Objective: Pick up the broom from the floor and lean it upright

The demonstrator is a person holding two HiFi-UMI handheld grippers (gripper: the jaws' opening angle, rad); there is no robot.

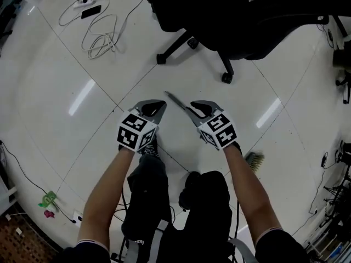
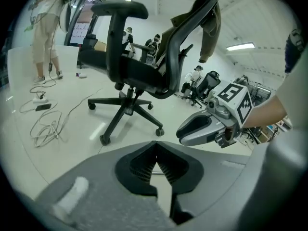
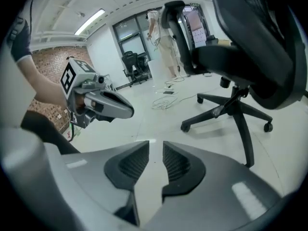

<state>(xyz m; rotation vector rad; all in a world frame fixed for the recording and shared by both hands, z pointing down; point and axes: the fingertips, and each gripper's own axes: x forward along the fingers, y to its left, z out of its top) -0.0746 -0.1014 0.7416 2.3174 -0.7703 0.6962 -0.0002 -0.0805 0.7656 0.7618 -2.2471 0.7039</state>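
Both forearms (image 1: 107,190) are stretched forward and down over the floor (image 1: 71,141), side by side, with the left gripper (image 1: 158,105) and the right gripper (image 1: 195,106) held close together and tilted downward. The left gripper's jaws are seen closed tip to tip, with nothing held. The right gripper's jaws are parted by a narrow gap, through which only bare floor is seen. The broom (image 1: 176,102) is laid on the floor: its handle runs slantwise between the two gripper tips and passes beneath the right gripper, and its brush head (image 1: 254,159) is seen just beside the right forearm (image 1: 249,185). Ahead, the office chair (image 1: 219,32) is planted with its wheeled base near the handle's far end. A loose cable (image 1: 100,40) is coiled well apart toward the floor's far left, and open tile is left on the left gripper's side.
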